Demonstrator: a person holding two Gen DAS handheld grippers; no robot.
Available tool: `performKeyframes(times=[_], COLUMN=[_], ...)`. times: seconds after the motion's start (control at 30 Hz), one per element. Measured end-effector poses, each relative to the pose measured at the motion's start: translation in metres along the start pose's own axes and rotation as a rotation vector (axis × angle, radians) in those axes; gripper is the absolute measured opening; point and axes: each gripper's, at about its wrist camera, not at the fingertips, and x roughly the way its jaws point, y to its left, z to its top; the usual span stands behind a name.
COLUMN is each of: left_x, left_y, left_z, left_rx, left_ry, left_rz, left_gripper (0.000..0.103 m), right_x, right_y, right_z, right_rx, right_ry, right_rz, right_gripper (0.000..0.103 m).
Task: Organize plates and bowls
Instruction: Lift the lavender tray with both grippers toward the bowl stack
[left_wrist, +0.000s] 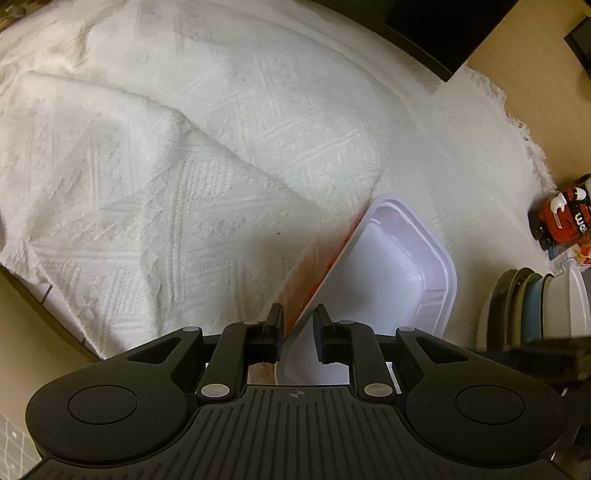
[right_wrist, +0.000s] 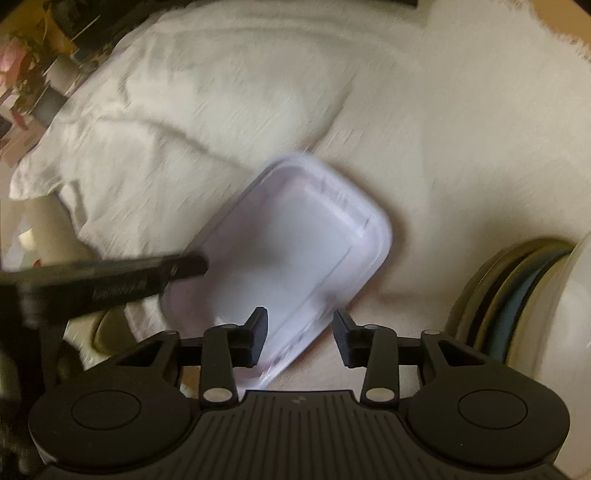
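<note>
A white rectangular bowl (left_wrist: 384, 280) with an orange outside is held tilted above the white tablecloth (left_wrist: 184, 166). My left gripper (left_wrist: 298, 325) is shut on its near rim. In the right wrist view the same bowl (right_wrist: 291, 251) is blurred, with the left gripper (right_wrist: 177, 267) reaching onto its left edge. My right gripper (right_wrist: 300, 328) is open and empty, its fingers over the bowl's near corner. A stack of plates (left_wrist: 524, 306) stands on edge at the right; it also shows in the right wrist view (right_wrist: 517, 302).
The cloth is wrinkled with a raised fold (left_wrist: 110, 122) at left. A red toy car (left_wrist: 561, 218) sits at the far right. The table edge (left_wrist: 22, 306) runs along the lower left. Clutter (right_wrist: 33, 55) lies beyond the cloth's far left.
</note>
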Motion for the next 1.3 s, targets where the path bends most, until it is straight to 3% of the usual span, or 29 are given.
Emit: performKeyframes(times=[0.33,0.6,0.83,1.0,1.13,1.3], left_x=[-0.005,-0.006,0.006,0.015,-0.013,-0.067], left_y=[0.005,-0.002,-0.003,-0.011,-0.026,-0.075], left_z=[-0.004,-0.014,-0.002,-0.004,0.001,0.015], left_rx=[-0.012,0.064,0.042,0.051,0.053,0.131], left_ry=[0.005,0.040,0.043,0.074,0.007,-0.138], left_rz=[-0.004,-0.025,-0.014,-0.005,-0.046,-0.120], left_gripper=[0.020,0.018,0.018,0.018,0.018,0.018], right_x=[0.032,0.032,0.044,0.052,0.027,-0.046], right_y=[-0.002,-0.010,-0.019,-0.019,-0.016,-0.029], right_z=[-0.008,0.008,0.008,0.001,-0.002,-0.006], right_rx=[0.019,0.042,0.064,0.082,0.075,0.064], right_ry=[0.088,-0.040,-0.043,-0.025,-0.097,-0.278], right_rz=[0.006,0.007,-0.023,0.056,0.063,0.102], right_gripper=[0.039,0.031,0.031,0.030,0.030,0.030])
